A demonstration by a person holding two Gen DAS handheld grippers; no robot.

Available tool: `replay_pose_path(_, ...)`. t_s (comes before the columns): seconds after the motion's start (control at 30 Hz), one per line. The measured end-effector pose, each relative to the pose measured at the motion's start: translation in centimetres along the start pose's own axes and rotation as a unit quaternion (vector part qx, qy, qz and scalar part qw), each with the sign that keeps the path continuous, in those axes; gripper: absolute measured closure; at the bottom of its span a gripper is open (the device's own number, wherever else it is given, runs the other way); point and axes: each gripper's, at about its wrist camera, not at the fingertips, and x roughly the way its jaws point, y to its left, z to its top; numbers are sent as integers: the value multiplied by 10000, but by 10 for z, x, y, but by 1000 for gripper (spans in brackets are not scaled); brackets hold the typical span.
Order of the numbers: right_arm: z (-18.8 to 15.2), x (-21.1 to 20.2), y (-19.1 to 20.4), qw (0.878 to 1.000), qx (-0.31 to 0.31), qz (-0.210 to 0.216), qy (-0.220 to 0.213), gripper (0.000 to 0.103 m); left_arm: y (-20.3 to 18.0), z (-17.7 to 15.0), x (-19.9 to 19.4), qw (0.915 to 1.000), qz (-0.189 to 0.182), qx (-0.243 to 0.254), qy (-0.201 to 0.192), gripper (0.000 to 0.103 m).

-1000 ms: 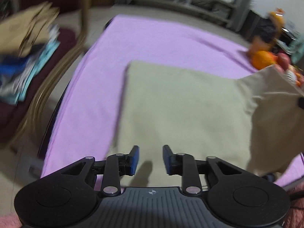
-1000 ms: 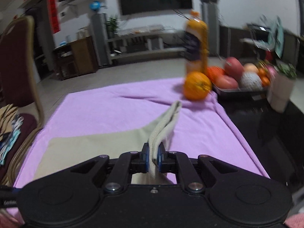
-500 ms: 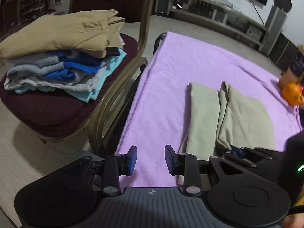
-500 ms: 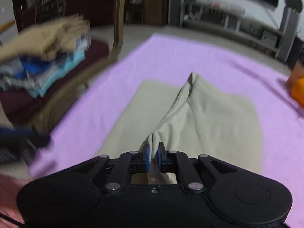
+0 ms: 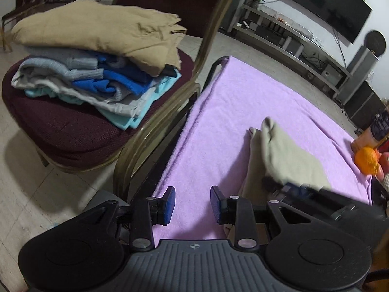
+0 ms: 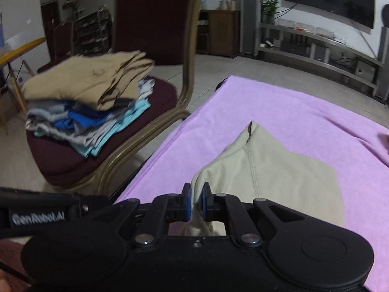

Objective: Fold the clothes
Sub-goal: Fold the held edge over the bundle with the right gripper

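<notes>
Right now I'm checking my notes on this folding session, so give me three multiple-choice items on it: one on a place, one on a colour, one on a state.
1. Where does the stack of folded clothes sit?
A. On the chair seat
B. On the purple cloth
C. On the floor

2. What colour is the cloth that covers the table?
A. Green
B. Purple
C. White

3. How does the right gripper stand?
A. Open over a bare spot
B. Shut on the beige garment
C. Shut on a blue sweater

Answers:
1. A: the pile rests on the dark red seat beside the table.
2. B: purple cloth shows under and around the garment in both views.
3. B: beige fabric is pinched between its blue pads, while the left gripper stands open with nothing between its pads.
</notes>
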Motion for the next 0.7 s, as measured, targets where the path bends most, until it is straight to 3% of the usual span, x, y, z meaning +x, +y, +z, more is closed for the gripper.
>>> replay_pose_path(0.2,-20,25,6,9966,-425,392,593,93,2,2,4,10000,0,-27,-14,74)
replay_pose_path(0.23,-23,29,5,9951,-509,487,690,87,2,2,5,10000,-2,-22,-9,74)
replay_pose_path(0.27,-24,28,2,9939,-454,696,725,79,2,3,5,10000,-6,-34,-17,74)
replay_pose_path(0.33,-22,14,-13,9896,-7,1259,697,76,5,3,3,9999,-26,-102,-89,74)
replay_pose_path(0.43,-20,-18,-40,9840,558,1593,570,70,7,3,1,9996,-98,-187,-175,74)
replay_pose_path(0.57,-21,-70,-93,9777,1299,1631,241,60,-2,1,4,9994,-293,-91,-138,74)
replay_pose_path(0.63,-27,-91,-121,9752,1600,1524,86,60,-13,-1,7,9990,-420,58,-107,74)
replay_pose_path(0.7,-36,-101,-141,9775,1672,1283,4,66,-29,-5,14,9975,-641,293,13,75)
